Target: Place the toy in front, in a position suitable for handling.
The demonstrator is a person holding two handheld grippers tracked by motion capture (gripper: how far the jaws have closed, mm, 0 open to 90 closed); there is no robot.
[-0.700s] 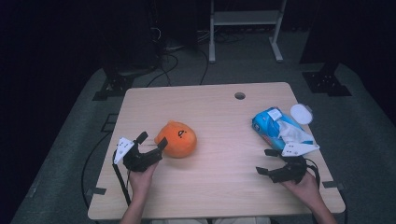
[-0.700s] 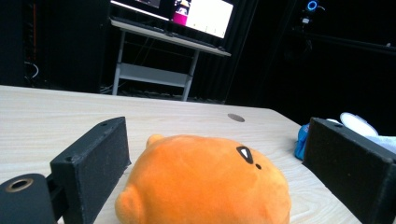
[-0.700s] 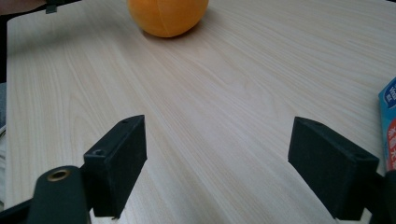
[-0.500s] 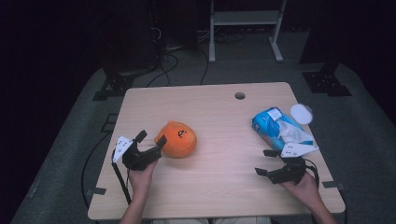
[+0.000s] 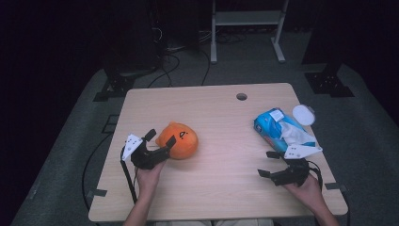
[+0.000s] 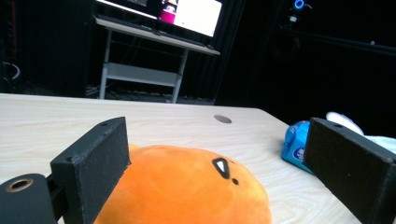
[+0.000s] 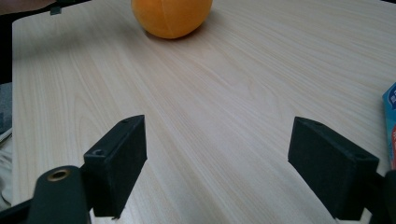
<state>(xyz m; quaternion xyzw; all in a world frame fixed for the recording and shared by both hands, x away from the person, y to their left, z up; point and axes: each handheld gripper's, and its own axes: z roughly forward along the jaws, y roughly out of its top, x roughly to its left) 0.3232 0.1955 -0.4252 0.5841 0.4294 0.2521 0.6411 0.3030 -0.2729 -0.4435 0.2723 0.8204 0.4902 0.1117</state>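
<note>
Plush [image 5: 178, 139]: orange, on desk [image 5: 221, 117], between L gripper [image 5: 159, 139] fingers, open.
R gripper [image 5: 269, 164]: open, idle.
Tip: centre, squeeze gently.

left hand-held gripper [image 5: 159, 138]: edged slightly closer around orange plush toy [image 5: 179, 139] | right hand-held gripper [image 5: 272, 163]: barely shifted

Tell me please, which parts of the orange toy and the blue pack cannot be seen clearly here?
- Round orange plush toy: lower part cut off by the bottom edge, left gripper view.
- Blue plastic tissue pack: right part hidden behind a black jaw, left gripper view.
- Its printed label: too small, high view.
</note>
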